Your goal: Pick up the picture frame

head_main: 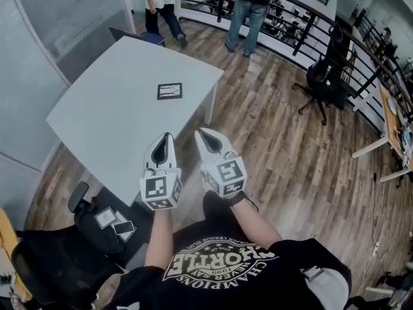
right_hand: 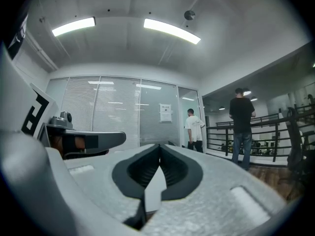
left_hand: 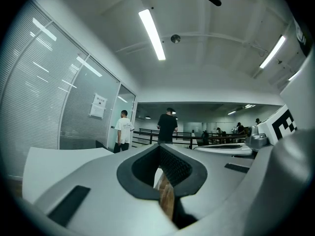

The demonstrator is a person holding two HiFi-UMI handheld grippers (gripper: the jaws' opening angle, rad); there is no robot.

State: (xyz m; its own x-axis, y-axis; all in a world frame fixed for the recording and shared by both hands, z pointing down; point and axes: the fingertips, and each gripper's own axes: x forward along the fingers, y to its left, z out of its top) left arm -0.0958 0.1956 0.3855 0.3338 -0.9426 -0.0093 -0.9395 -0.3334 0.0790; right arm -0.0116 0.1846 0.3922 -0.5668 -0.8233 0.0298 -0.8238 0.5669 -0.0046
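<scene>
Wood plank floor [head_main: 290,147], spread across the right and far side of the room.

Pale grey counter [head_main: 110,115], angled, beside a glass wall on the left.

Black railing [head_main: 303,18], curved along the far edge of the floor.

Black office chair [head_main: 322,86], well to the right of the counter, near the railing.

Two people [head_main: 248,5], standing by the railing beyond the counter's far end, backs turned.

Left tongs [head_main: 168,136], jaws closed together, nothing between them, held level over the counter's near edge.

Right tongs [head_main: 201,133], just beside the left, likewise closed and empty.

Picture frame [head_main: 170,91], small, dark-edged, lying flat on the counter toward its far side, ahead of both tongs, well apart from them, untouched.
</scene>
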